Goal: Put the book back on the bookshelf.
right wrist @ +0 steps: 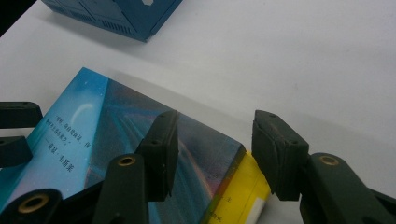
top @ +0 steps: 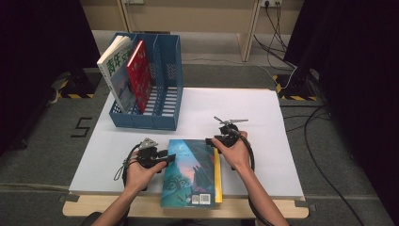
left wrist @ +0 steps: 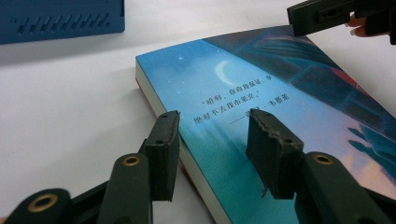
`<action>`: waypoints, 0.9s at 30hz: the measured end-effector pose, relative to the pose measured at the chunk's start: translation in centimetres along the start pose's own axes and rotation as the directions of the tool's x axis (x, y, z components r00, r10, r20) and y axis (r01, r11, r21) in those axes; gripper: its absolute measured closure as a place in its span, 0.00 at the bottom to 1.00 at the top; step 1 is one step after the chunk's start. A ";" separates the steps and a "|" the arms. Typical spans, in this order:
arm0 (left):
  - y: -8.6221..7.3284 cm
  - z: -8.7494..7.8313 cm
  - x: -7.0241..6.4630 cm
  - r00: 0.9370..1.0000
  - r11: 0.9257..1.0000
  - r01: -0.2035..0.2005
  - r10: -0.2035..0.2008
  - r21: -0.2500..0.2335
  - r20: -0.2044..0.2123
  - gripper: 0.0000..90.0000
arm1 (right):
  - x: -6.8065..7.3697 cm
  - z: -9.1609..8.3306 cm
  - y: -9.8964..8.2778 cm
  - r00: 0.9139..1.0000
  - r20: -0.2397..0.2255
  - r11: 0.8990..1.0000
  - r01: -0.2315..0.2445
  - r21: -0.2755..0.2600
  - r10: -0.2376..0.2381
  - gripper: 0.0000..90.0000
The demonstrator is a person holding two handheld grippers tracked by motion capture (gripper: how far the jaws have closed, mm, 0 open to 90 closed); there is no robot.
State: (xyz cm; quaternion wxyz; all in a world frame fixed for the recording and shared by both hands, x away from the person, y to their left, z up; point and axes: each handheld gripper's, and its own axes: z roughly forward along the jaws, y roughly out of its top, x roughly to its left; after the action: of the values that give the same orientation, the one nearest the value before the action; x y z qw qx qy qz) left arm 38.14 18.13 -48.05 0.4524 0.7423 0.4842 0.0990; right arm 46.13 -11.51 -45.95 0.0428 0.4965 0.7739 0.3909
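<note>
Book (top: pixel 190 172), blue cover, lying flat on the white desk (top: pixel 263 136) at its near edge, long axis running away from the person toward the blue file rack (top: pixel 160 101). Left entry: left gripper (top: pixel 168 156) at the book's left long edge near the far corner, jaws spread and straddling that edge, one over the cover, one outside on the desk; pads not yet pressing. Right entry: right gripper (top: pixel 211 141) at the far right corner, jaws likewise apart, one above the cover, the other beyond the yellow spine strip (right wrist: pixel 243 186). Both grippers sit equally close, on opposite sides. Rack stands well apart, up and left, two books (top: pixel 127 70) already in its leftmost slot.
</note>
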 end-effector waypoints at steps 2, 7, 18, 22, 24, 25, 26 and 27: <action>-0.1 0.0 0.0 1.000 1.000 0.003 -0.003 -0.005 0.000 0.60 | -0.1 0.1 0.1 1.000 -0.009 1.000 -0.009 0.015 0.009 0.57; -0.1 0.0 -0.1 1.000 1.000 -0.001 0.001 -0.005 -0.010 0.61 | -0.2 0.5 0.4 0.999 -0.028 0.999 -0.024 0.041 0.025 0.56; -0.1 0.0 -0.2 1.000 1.000 -0.010 0.010 0.000 -0.017 0.61 | -0.6 0.9 0.4 0.995 -0.065 0.996 -0.066 0.060 0.070 0.54; -0.2 0.0 -0.3 1.000 1.000 -0.012 0.012 -0.007 -0.019 0.61 | -0.8 1.0 0.4 0.994 -0.074 0.994 -0.079 0.071 0.084 0.52; -0.2 0.0 -0.3 1.000 1.000 -0.015 0.015 -0.008 -0.021 0.61 | -0.9 1.0 0.5 0.993 -0.081 0.994 -0.085 0.071 0.091 0.52; -0.2 0.0 -0.4 1.000 1.000 -0.018 0.017 -0.008 -0.024 0.62 | -0.9 1.0 0.5 0.991 -0.084 0.993 -0.095 0.074 0.101 0.53; -0.2 0.0 -0.4 1.000 1.000 -0.018 0.018 -0.007 -0.024 0.62 | -0.9 1.0 0.6 0.991 -0.083 0.993 -0.096 0.075 0.102 0.54; -0.2 0.0 -0.4 1.000 1.000 -0.018 0.018 -0.007 -0.024 0.62 | -0.8 0.9 0.6 0.992 -0.078 0.992 -0.098 0.079 0.104 0.54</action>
State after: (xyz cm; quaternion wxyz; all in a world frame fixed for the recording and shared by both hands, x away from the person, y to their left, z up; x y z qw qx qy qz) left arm 37.79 17.89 -48.11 0.4485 0.7436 0.4826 0.1139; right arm 47.43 -11.54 -46.47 -0.0273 0.5199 0.7630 0.3832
